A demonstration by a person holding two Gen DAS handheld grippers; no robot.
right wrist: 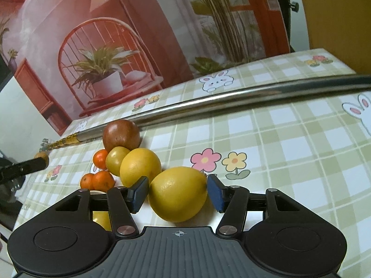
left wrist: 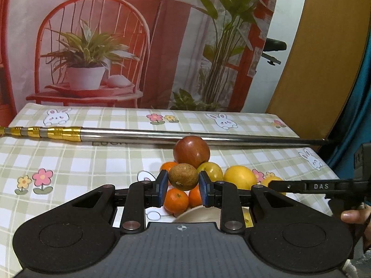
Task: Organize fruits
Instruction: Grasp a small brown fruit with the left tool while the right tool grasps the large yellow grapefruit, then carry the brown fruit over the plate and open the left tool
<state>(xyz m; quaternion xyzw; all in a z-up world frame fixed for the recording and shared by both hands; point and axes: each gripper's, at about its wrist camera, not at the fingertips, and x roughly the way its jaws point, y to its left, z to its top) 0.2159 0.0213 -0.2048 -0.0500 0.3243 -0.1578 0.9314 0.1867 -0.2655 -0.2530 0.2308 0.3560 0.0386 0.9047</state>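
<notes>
My left gripper (left wrist: 183, 188) is shut on a small brown fruit (left wrist: 183, 176), held above the table. Behind it lie a red-brown apple (left wrist: 191, 150), a yellow-green fruit (left wrist: 212, 171), a yellow lemon (left wrist: 240, 177) and several small oranges (left wrist: 176, 201). My right gripper (right wrist: 177, 193) has its blue pads on both sides of a big yellow lemon (right wrist: 178, 193). Beside it are another lemon (right wrist: 140, 166), the yellow-green fruit (right wrist: 116, 161), the apple (right wrist: 121, 135) and oranges (right wrist: 103, 180). The left gripper's finger shows at the left edge of the right wrist view, holding the brown fruit (right wrist: 41, 156).
A long metal rod with gold bands (left wrist: 162, 136) lies across the checked tablecloth (left wrist: 69, 162) behind the fruit. A pale plate rim (left wrist: 197, 215) shows below the left gripper. A printed backdrop stands at the table's far edge. The right gripper's arm (left wrist: 324, 186) reaches in from the right.
</notes>
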